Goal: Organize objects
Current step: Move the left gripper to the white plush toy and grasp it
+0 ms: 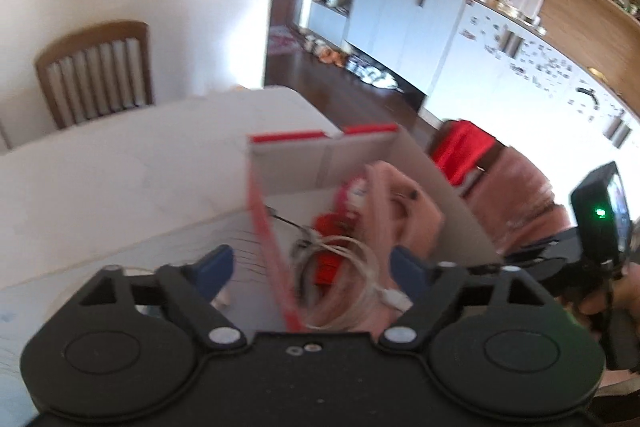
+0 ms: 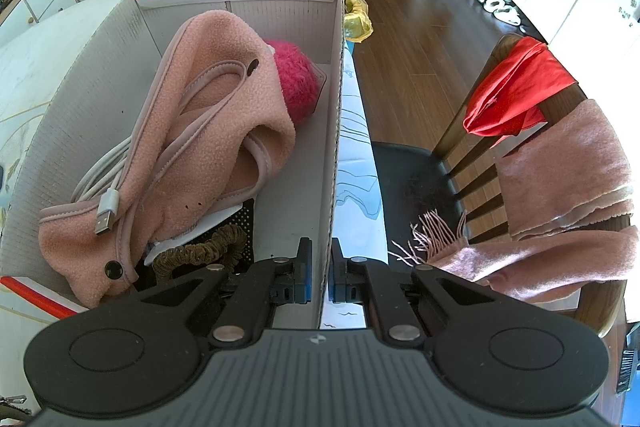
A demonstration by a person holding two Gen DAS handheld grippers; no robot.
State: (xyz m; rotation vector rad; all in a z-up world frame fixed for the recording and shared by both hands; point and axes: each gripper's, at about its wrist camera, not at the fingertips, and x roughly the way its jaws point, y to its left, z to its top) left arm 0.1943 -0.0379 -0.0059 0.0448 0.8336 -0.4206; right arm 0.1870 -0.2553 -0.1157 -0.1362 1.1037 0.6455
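Looking along the right gripper (image 2: 320,277), its jaws are seen clamped on the right-hand wall of the cardboard box (image 2: 335,131), one blue pad inside the box and one outside, the wall pinched between them; the box is seen standing on the white table (image 2: 24,67), at its right edge. Just inside the box, nearest this gripper, a brown scrunchie (image 2: 200,251) is noted lying on a black perforated item; beside and over it a pink fleece garment (image 2: 224,99) is draped, filling most of the box; a white USB cable (image 2: 105,213) is seen lying on the garment's near left part; further in, a magenta fluffy item (image 2: 298,75) is partly covered by the fleece, against the far right corner. Outside the box, to the right, a chair (image 2: 460,155) hung with a red cloth (image 2: 516,91) and a pink scarf (image 2: 568,187) is recorded.

In the blurred left wrist view, the left gripper (image 1: 310,269) is seen with its jaws spread wide, nothing pressed between the pads; the red-edged left wall of the box passes between them without contact; the cable coil and fleece lie just beyond, inside the box. A wooden chair (image 1: 96,75) stands behind the table.
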